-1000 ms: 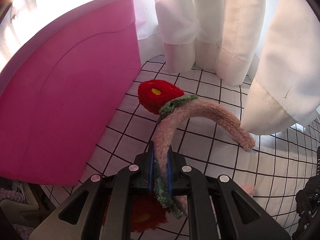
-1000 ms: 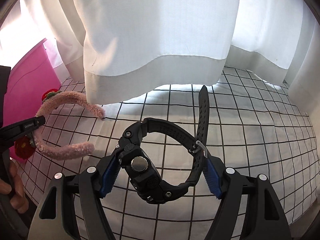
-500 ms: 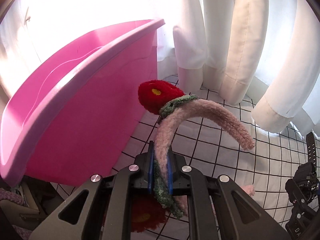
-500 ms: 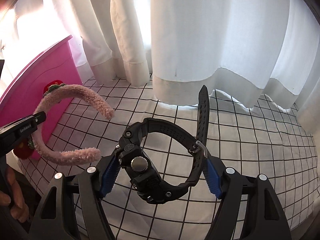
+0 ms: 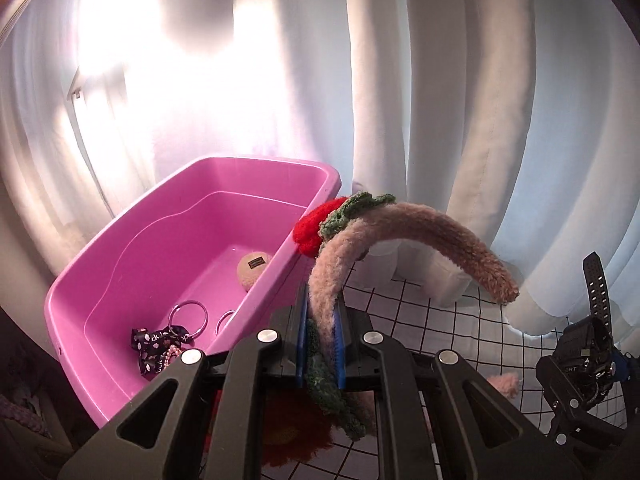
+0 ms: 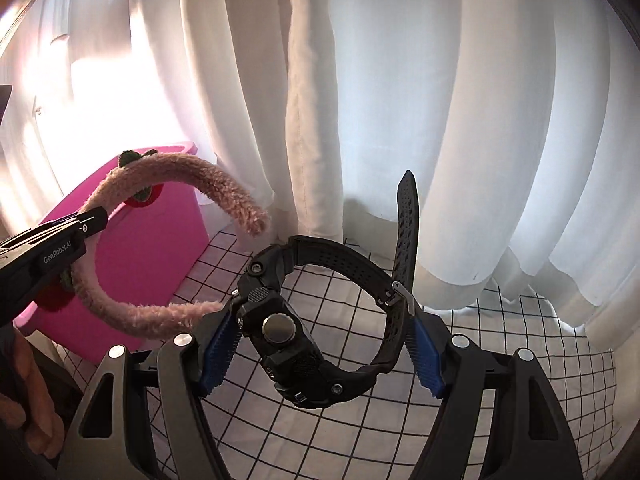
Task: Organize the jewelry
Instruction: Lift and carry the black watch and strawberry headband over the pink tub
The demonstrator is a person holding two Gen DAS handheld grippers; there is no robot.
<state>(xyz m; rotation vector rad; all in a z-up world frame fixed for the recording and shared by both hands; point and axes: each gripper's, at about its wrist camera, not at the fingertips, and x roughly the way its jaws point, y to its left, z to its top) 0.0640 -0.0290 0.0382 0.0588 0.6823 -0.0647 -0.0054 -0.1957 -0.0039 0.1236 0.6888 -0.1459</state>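
My left gripper (image 5: 320,340) is shut on a fuzzy pink headband (image 5: 420,224) with red knitted flowers (image 5: 310,228) and green leaves. It holds the headband in the air beside the right rim of a pink plastic bin (image 5: 120,264). My right gripper (image 6: 316,344) is shut on a black wristwatch (image 6: 288,332), strap end standing up, held above the checked cloth. The headband (image 6: 216,184) and bin (image 6: 160,248) also show in the right wrist view, to the left.
Inside the bin lie metal rings (image 5: 188,316), a dark patterned ribbon (image 5: 154,344) and a beige fuzzy piece (image 5: 254,268). White curtains (image 6: 400,100) hang close behind. A white cloth with a black grid (image 6: 500,340) covers the surface.
Both grippers have risen with their loads. The left one now looks down into the bin, whose inside has come into view.
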